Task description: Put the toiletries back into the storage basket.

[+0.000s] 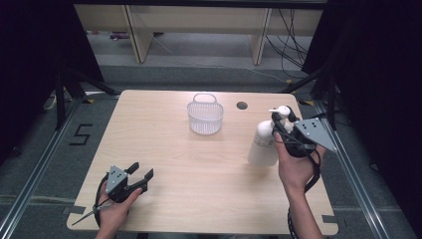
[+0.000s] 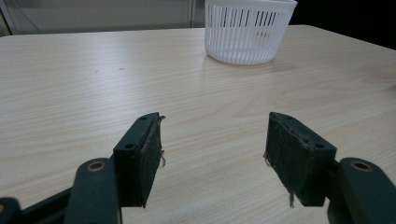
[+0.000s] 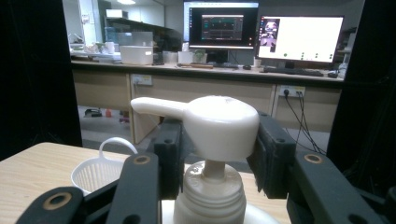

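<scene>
A white plastic pump-dispenser bottle [image 1: 263, 143] was held upright near the right edge of the pale wood-grain table [image 1: 199, 169], the right gripper [image 1: 284, 125] closed about its pump head at the neck, a hold judged to be for lifting it or steadying it. The left gripper [image 1: 141, 174] was kept low over the near left corner, jaws spread and empty. The left gripper view showed the bare pads [image 2: 149, 158] and the white slotted plastic basket [image 2: 247, 30] across the table, while the right gripper view showed the jaws set against either side of the pump head [image 3: 210, 123] and lit monitors [image 3: 261, 30] behind.
</scene>
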Available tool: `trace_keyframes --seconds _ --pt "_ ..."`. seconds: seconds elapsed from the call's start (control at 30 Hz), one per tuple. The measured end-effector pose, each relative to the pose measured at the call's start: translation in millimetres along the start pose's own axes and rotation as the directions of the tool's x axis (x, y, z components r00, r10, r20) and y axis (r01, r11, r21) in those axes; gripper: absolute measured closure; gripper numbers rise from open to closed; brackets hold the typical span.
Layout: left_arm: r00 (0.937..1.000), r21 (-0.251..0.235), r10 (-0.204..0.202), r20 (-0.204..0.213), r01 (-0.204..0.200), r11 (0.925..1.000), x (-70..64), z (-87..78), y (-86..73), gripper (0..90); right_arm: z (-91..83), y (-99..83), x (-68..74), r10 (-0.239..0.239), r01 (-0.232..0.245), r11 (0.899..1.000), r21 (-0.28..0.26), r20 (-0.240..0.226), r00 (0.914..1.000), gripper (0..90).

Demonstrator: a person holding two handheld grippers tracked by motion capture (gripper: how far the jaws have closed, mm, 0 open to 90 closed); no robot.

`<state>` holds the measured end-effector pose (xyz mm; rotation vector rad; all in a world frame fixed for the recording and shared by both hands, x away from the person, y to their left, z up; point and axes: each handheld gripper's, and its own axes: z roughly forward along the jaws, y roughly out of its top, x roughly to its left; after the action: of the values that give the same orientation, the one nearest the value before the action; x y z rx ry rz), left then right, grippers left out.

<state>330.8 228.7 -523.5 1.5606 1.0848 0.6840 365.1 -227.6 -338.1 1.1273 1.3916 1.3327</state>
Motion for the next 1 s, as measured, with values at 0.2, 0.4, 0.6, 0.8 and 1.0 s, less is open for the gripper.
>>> trace_keyframes --seconds 0.2,0.4,0.6,0.8,1.0 --pt "1.0 0.008 0.004 -0.004 -0.004 1.0 -0.3 -0.9 0.3 35.4 5.0 2.9 4.6 -0.006 0.006 1.0 -0.018 -0.006 1.0 59.7" --pt "1.0 0.006 0.003 -0.003 -0.003 1.0 -0.6 -0.8 0.2 35.4 10.3 5.0 7.2 -0.009 0.009 1.0 -0.021 -0.018 0.9998 59.7" --pt "1.0 0.005 0.003 -0.003 -0.003 1.0 -0.9 -0.6 0.2 35.5 13.5 8.4 10.4 0.005 -0.006 1.0 -0.027 -0.021 0.9998 59.7" --pt "1.0 0.004 0.003 -0.002 -0.003 1.0 -0.9 -0.4 0.1 35.5 17.7 13.8 12.0 -0.007 0.006 0.999 -0.039 -0.023 0.9997 59.7" --pt "1.0 0.0 0.004 0.002 -0.004 1.0 -0.4 0.0 0.0 35.4 21.5 16.3 13.9 -0.017 0.016 0.999 -0.05 -0.025 0.9995 59.7"
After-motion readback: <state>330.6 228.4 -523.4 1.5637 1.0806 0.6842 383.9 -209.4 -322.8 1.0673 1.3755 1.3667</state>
